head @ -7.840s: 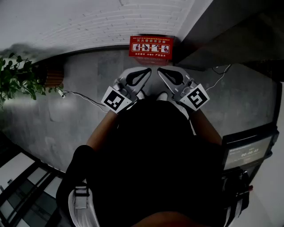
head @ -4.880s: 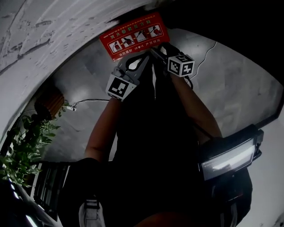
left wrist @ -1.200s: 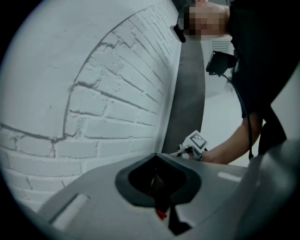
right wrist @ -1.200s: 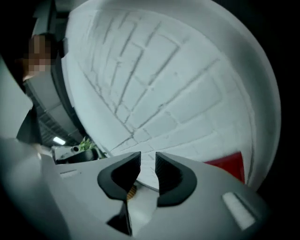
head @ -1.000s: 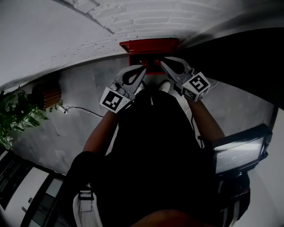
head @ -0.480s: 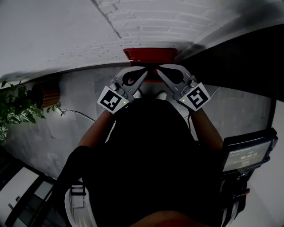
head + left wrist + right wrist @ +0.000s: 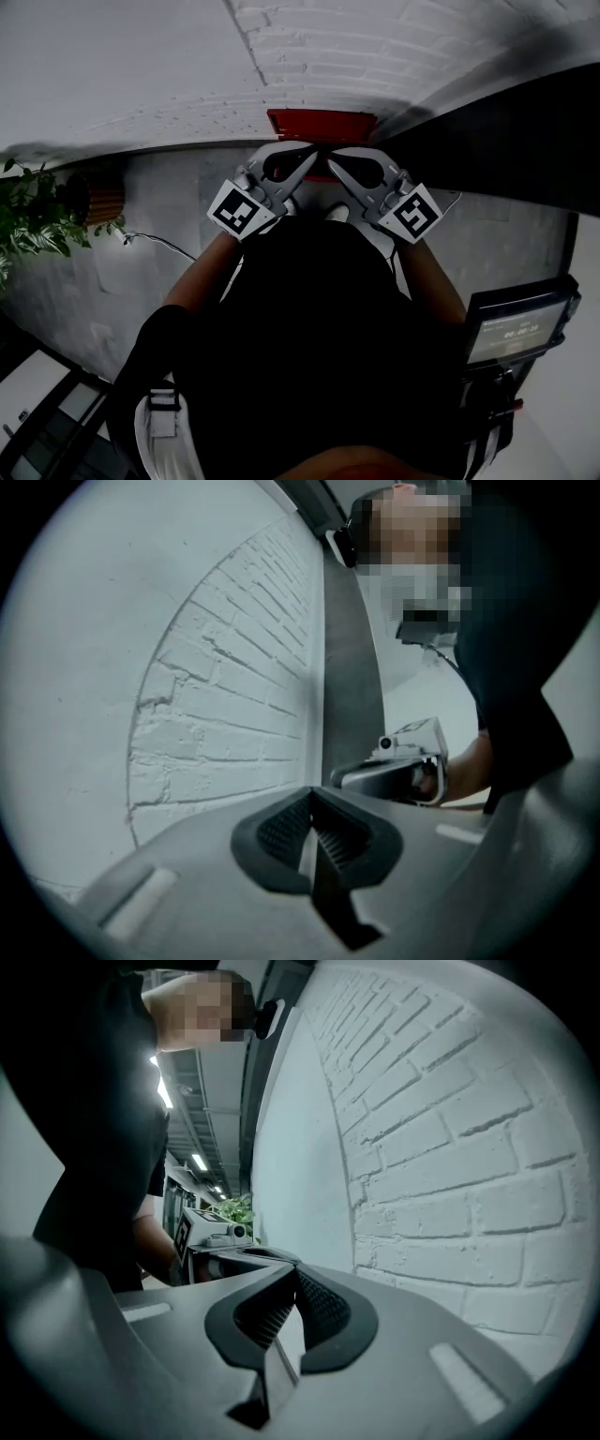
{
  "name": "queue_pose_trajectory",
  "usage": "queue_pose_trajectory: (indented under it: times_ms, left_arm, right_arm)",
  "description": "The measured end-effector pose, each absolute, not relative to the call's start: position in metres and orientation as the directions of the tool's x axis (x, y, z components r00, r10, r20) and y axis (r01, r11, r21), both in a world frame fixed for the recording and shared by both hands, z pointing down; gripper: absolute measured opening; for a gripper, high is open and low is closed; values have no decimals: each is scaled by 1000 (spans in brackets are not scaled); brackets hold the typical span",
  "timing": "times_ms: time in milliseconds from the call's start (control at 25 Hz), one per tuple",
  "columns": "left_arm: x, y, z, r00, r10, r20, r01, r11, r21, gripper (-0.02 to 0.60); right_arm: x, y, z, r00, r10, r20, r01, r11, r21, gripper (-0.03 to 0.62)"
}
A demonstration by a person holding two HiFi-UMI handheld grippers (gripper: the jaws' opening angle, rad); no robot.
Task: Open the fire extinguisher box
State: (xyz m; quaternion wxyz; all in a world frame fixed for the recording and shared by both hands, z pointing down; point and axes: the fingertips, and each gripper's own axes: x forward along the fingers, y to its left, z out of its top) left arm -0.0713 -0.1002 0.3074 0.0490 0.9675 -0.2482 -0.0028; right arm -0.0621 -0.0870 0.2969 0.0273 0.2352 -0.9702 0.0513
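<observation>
Fire extinguisher box (image 7: 319,124) — red, low on the grey floor (image 7: 169,197), set against the foot of the white brick wall (image 7: 309,56), with a dark panel (image 7: 506,141) just to its right. Lid up or down: not readable from the head view. Left hand-held gripper (image 7: 307,160) and right hand-held gripper (image 7: 332,159) both out in front of the person's dark-clothed body, tips angled toward each other and nearly meeting just before the box's near edge; contact with the box unclear. Left hand-held gripper closed, ribbed pads (image 7: 283,832) pressed together at the tip with nothing between them, brick wall beyond. Right hand-held gripper likewise closed and empty — pads (image 7: 322,1307) meeting at the tip, same brick wall alongside. Left marker cube (image 7: 241,208) and right marker cube (image 7: 412,214) facing up at the rear of each. Off to the left, a leafy plant (image 7: 33,211) and a thin cable (image 7: 155,242) lying on the floor; at lower right, a dark device with a dim screen (image 7: 520,323).
</observation>
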Motion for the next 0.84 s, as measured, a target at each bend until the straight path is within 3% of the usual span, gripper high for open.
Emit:
queue_pose_trajectory:
  times_ms: [840]
  left_arm:
    - [-61,-102,312,888,-460,19,-459,-884,89,0]
  right_arm:
    - [-56,-98,302,-867,-495,54,-498,859,-120,11]
